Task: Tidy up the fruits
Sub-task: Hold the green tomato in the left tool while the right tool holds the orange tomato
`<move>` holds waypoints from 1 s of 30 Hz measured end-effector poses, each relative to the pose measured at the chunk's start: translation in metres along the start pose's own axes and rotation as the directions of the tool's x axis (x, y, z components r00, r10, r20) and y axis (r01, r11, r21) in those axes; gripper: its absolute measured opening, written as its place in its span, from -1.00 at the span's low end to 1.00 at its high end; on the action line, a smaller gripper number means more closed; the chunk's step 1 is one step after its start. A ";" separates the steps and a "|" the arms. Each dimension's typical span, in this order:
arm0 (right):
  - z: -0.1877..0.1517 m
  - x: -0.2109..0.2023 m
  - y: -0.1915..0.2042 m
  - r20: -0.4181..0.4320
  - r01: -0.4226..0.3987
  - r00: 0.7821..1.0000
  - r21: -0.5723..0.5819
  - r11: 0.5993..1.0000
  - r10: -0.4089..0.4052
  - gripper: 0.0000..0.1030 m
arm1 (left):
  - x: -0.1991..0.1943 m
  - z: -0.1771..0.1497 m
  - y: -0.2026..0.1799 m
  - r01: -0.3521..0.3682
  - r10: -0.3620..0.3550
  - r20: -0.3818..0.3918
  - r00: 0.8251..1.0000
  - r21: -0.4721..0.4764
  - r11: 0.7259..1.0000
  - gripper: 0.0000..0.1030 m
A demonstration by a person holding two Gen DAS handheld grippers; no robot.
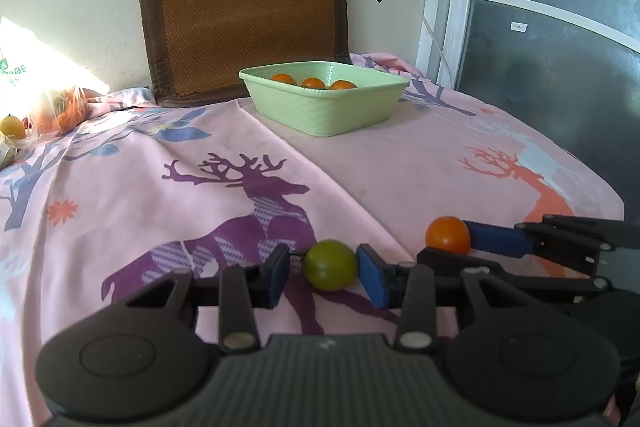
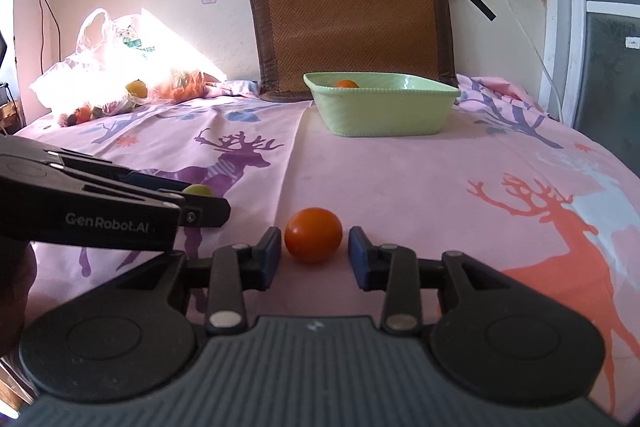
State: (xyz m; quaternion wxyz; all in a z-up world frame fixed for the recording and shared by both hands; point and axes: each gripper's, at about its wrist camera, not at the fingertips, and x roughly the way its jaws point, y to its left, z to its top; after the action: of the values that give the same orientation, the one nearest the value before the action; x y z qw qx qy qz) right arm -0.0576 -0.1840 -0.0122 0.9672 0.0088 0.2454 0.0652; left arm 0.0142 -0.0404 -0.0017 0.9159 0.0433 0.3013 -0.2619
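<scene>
while the left gripper is bracketing a small round green fruit at its twelve o'clock, its blue pads are standing just off the skin, not yet clenched. the right gripper is likewise straddling one round orange fruit, jaws released. both fruits are resting on the pink deer-print cloth. farther at twelve, the pale green square plastic basket is holding three orange fruits.

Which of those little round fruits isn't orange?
The green fruit lying on the pink cloth between the left jaws. The one beside it and the three in the green basin are orange.
</scene>
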 end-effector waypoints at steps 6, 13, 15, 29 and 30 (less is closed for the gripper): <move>-0.001 -0.002 0.003 0.007 0.001 1.000 -0.020 1.000 -0.001 -0.35 | -0.001 0.000 -0.002 -0.006 0.006 0.002 1.000 0.008 1.000 -0.27; 0.000 -0.003 0.002 0.009 0.010 1.000 -0.015 1.000 -0.010 -0.35 | -0.002 -0.001 -0.005 0.008 -0.008 0.002 1.000 0.014 1.000 -0.27; 0.000 -0.004 0.001 0.012 0.021 1.000 -0.012 1.000 -0.021 -0.35 | -0.002 -0.002 -0.007 0.012 -0.012 0.002 1.000 0.018 1.000 -0.27; -0.004 -0.009 -0.007 0.007 0.048 0.999 0.010 0.999 -0.048 -0.35 | -0.001 -0.003 -0.014 0.032 -0.032 -0.004 0.999 0.024 0.999 -0.27; -0.005 -0.010 -0.007 0.008 0.048 0.999 0.011 0.999 -0.048 -0.35 | -0.001 -0.003 -0.014 0.032 -0.032 -0.004 0.999 0.024 0.999 -0.27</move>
State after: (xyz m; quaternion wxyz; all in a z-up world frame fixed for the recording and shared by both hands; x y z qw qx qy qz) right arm -0.0674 -0.1919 -0.0121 0.9695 0.0082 0.2417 0.0405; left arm 0.0047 -0.0511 -0.0027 0.9103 0.0501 0.3005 -0.2802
